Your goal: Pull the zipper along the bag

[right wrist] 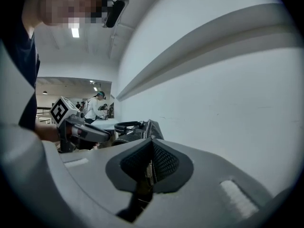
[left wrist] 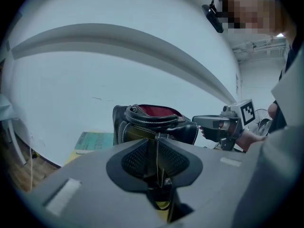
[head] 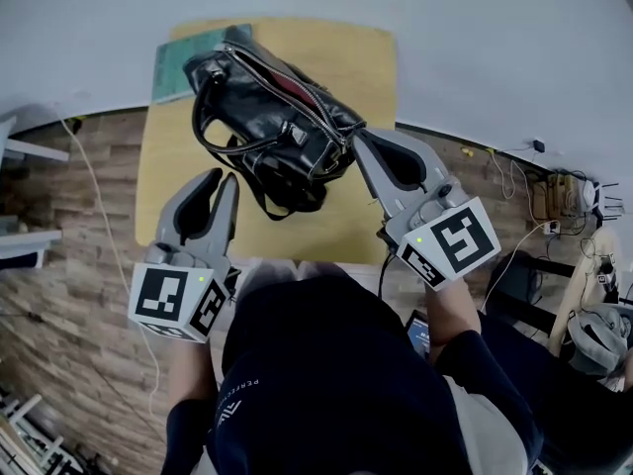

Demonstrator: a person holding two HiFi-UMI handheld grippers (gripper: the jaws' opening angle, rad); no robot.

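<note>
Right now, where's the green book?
The green book lies at the far left corner of the table in the head view, just behind the black bag; in the left gripper view it shows left of the bag.

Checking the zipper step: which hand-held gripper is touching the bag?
The right hand-held gripper: its tips are at the bag's end, on the zipper pull. The left hand-held gripper is apart.
</note>
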